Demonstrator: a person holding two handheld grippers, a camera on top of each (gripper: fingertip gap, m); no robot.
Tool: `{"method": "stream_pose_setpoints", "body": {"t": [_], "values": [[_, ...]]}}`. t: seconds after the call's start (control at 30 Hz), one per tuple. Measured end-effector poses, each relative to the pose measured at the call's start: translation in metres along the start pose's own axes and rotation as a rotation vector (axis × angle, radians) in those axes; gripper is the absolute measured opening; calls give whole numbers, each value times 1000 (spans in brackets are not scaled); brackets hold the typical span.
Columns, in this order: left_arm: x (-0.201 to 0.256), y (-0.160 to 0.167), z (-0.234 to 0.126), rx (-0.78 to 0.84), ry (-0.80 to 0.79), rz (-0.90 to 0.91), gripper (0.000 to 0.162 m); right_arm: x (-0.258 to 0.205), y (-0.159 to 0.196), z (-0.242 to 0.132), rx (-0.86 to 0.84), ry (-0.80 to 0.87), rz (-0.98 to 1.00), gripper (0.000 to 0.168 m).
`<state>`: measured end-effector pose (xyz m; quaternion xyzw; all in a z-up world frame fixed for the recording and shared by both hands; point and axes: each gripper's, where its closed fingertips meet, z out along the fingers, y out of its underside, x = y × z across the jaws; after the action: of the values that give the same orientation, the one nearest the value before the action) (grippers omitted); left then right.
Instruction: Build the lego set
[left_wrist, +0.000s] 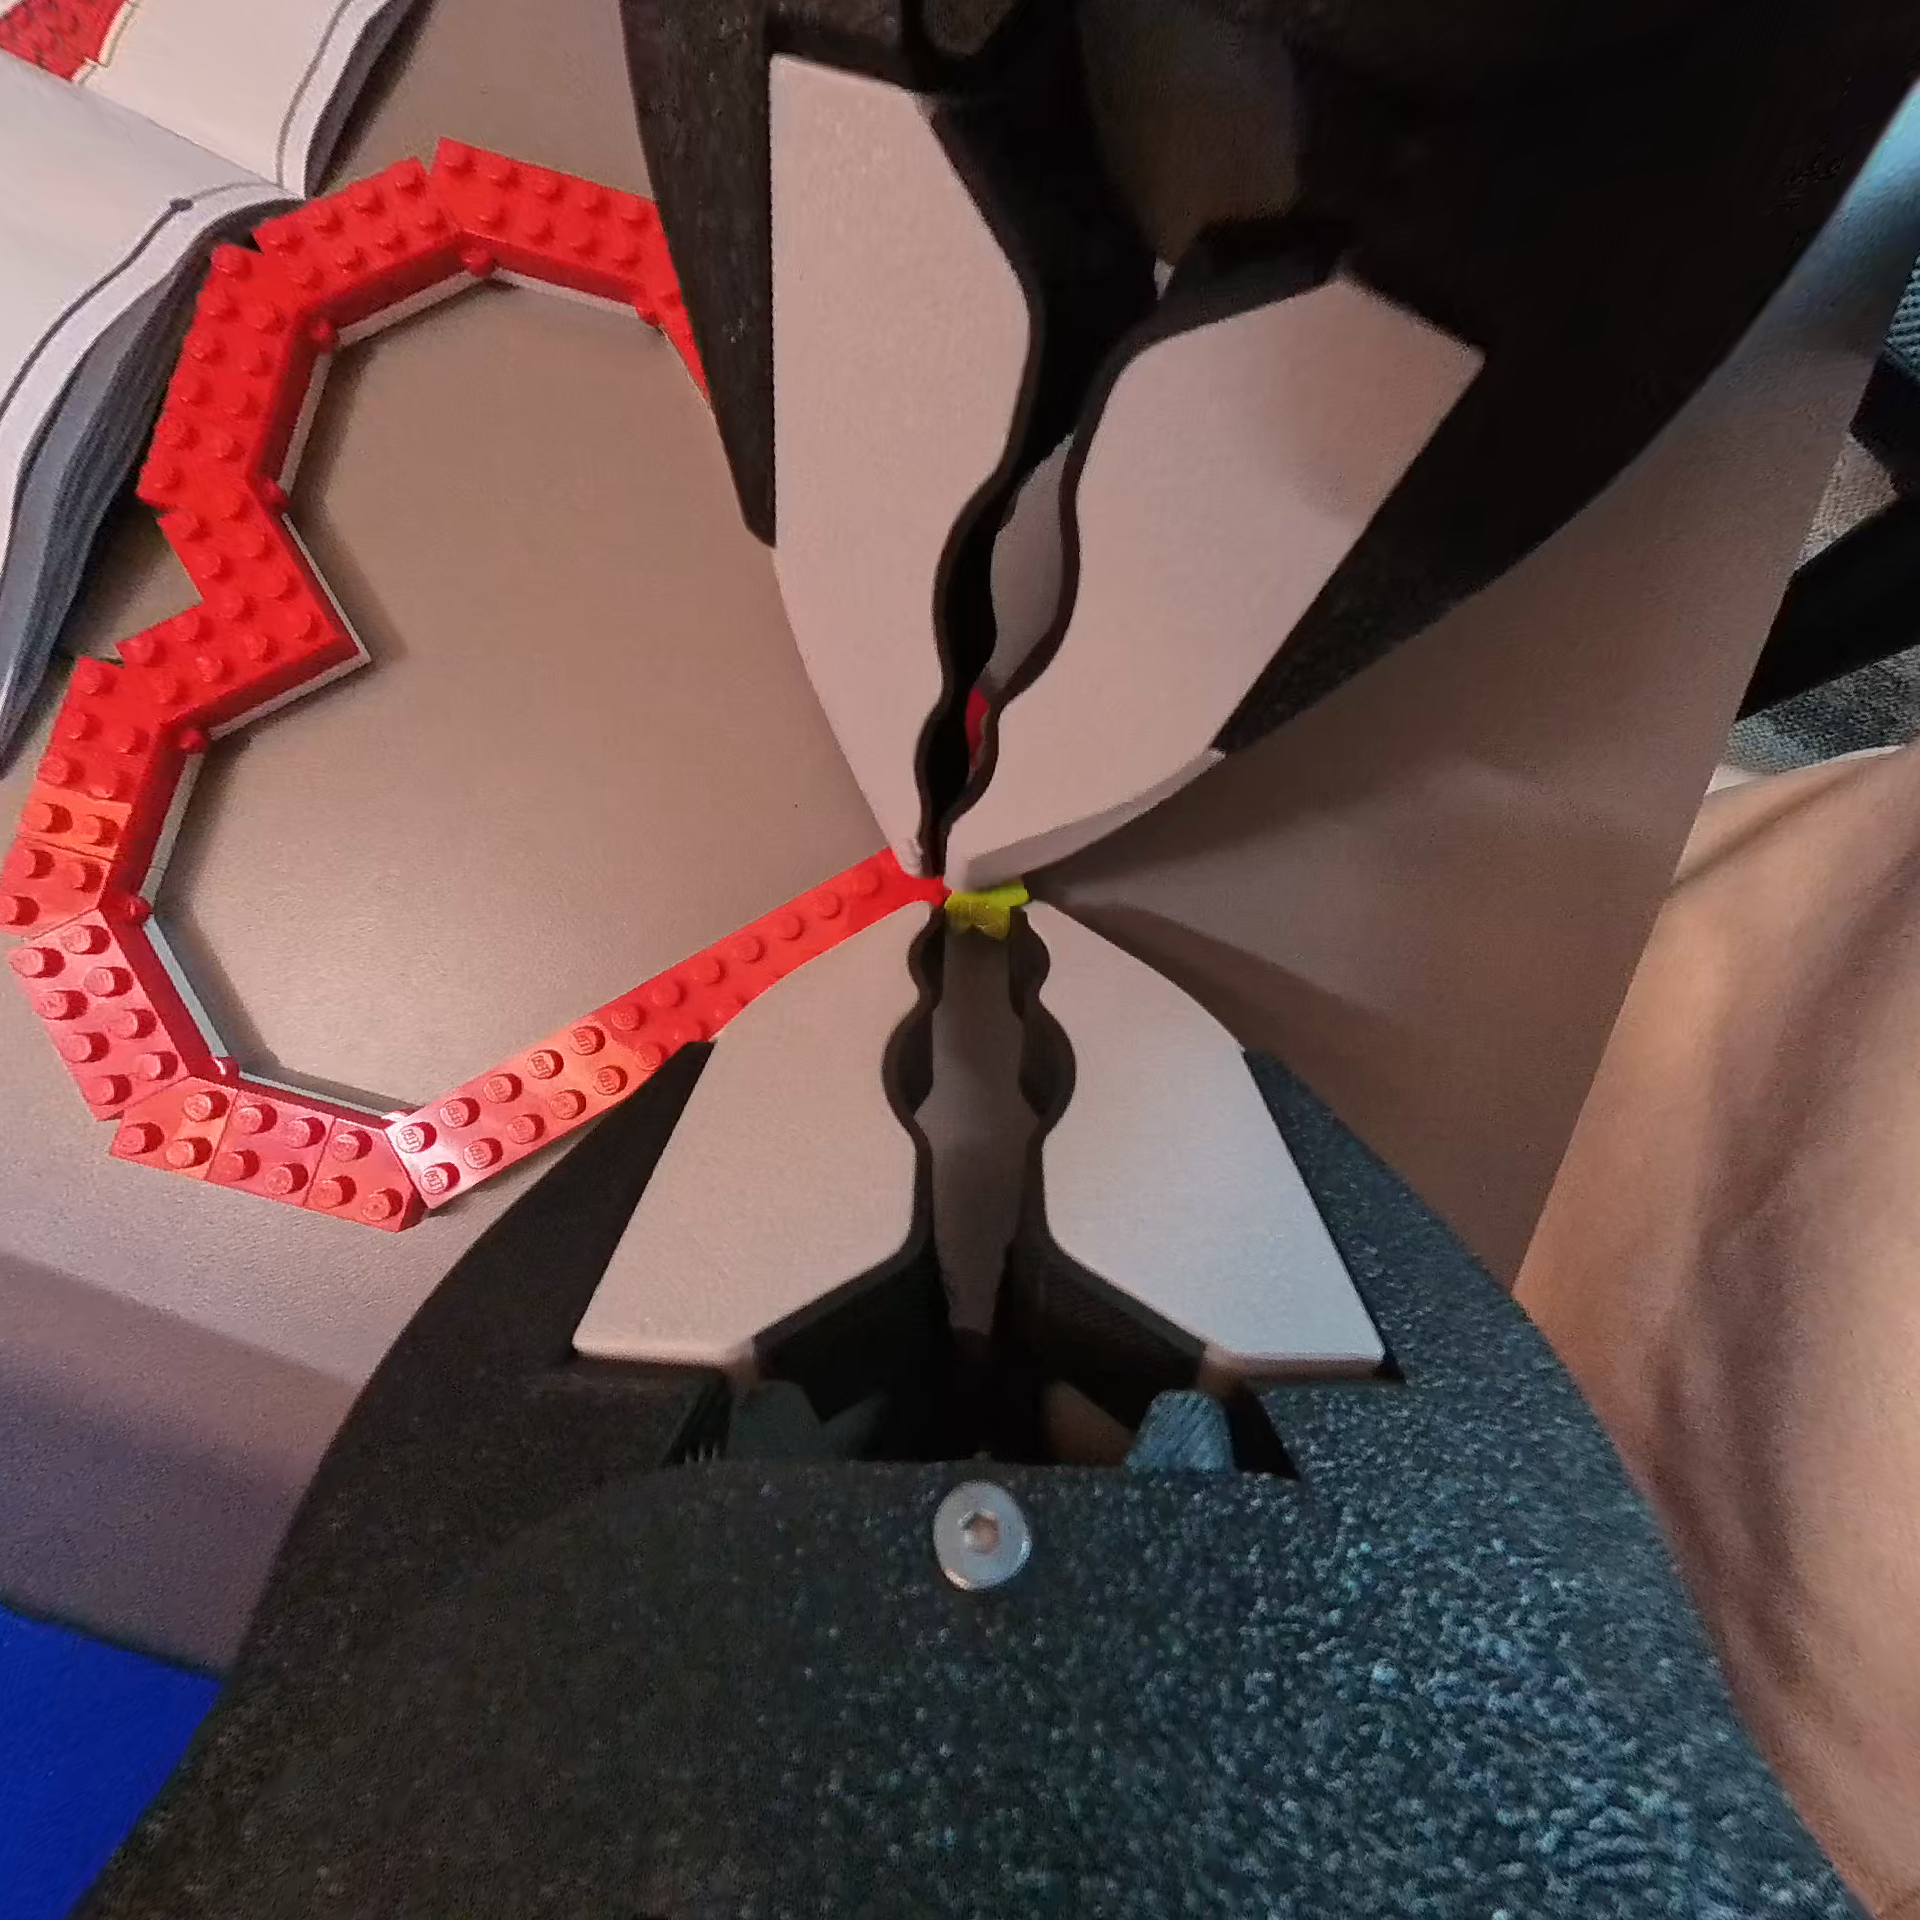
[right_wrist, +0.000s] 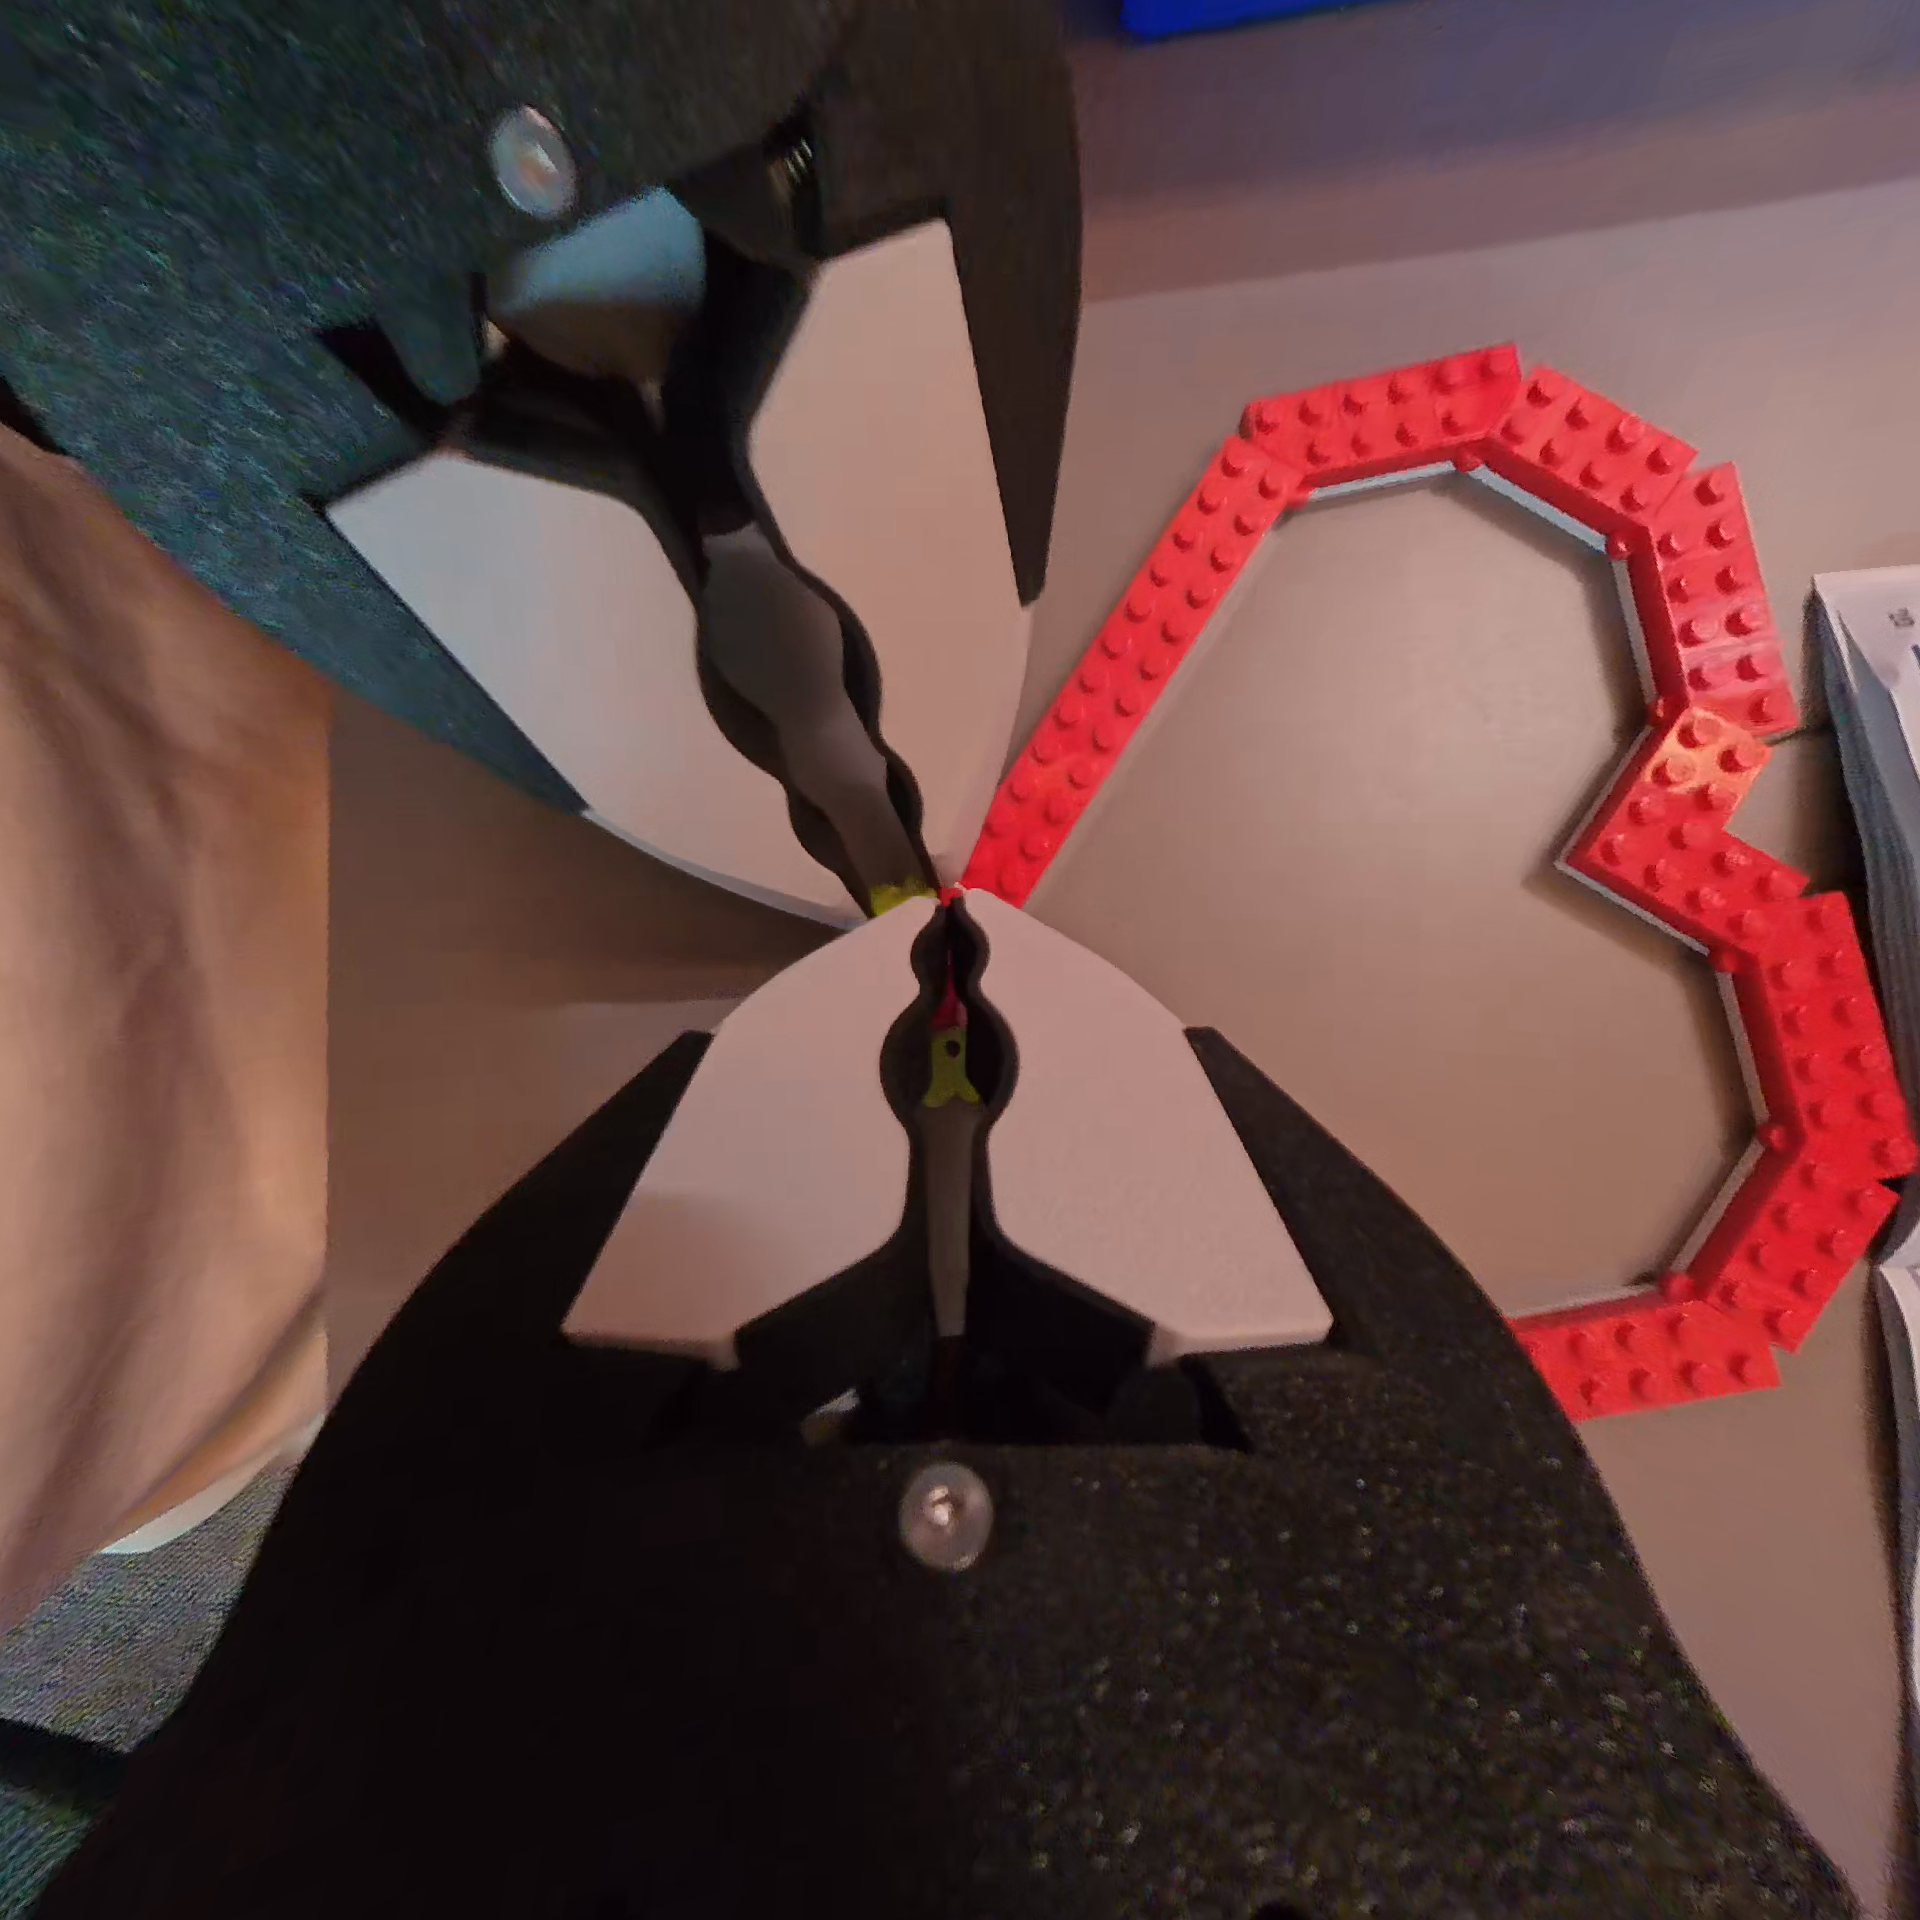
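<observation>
Lego frame: red, heart-shaped, made of studded plates joined in a chain; it lies flat on the tabletop, open in the middle, with a pale layer visible under its inner edge.
Frame's point: the two long straight sides run together to the place where both grippers meet.
Yellow piece: small, yellow-green, right at the point of the heart, between the tips of the two grippers.
Left gripper: comes from below in the left wrist view; its jaws are narrow, closed on the yellow piece at the tips.
Right gripper: comes from below in the right wrist view; its jaws are almost together, and between them a thin red part with a yellow-green bit is seen. What exactly they pinch cannot be told.
Meeting: the two grippers stand tip to tip, touching or almost touching.
Booklet: open paper pages, just beside the round lobes of the heart, at the far side from the grippers.
Arm: a person's bare forearm near the left gripper.
Blue object: at the tabletop's edge, only a corner visible.
</observation>
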<state>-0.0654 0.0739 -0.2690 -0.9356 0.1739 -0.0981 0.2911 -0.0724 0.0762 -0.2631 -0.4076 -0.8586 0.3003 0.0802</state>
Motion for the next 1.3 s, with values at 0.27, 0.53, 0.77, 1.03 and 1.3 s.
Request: {"method": "stream_pose_setpoints", "body": {"t": [0.27,0.53,0.77,1.03,1.3], "values": [[0,-1,1,-4,8,-11,11,-3,1,2,-12,-31,-1,0],[0,0,1,-6,6,-20,11,-5,0,4,109,-58,-21,1],[0,5,-1,5,17,-38,2,-21,9,11,-26,-41,-157,0],[-23,30,-12,60,-156,-42,9,15,-14,-54,541,30,141,0],[-18,17,-38,261,-238,17,13,-32,18,-112,773,247,183,14]]}}
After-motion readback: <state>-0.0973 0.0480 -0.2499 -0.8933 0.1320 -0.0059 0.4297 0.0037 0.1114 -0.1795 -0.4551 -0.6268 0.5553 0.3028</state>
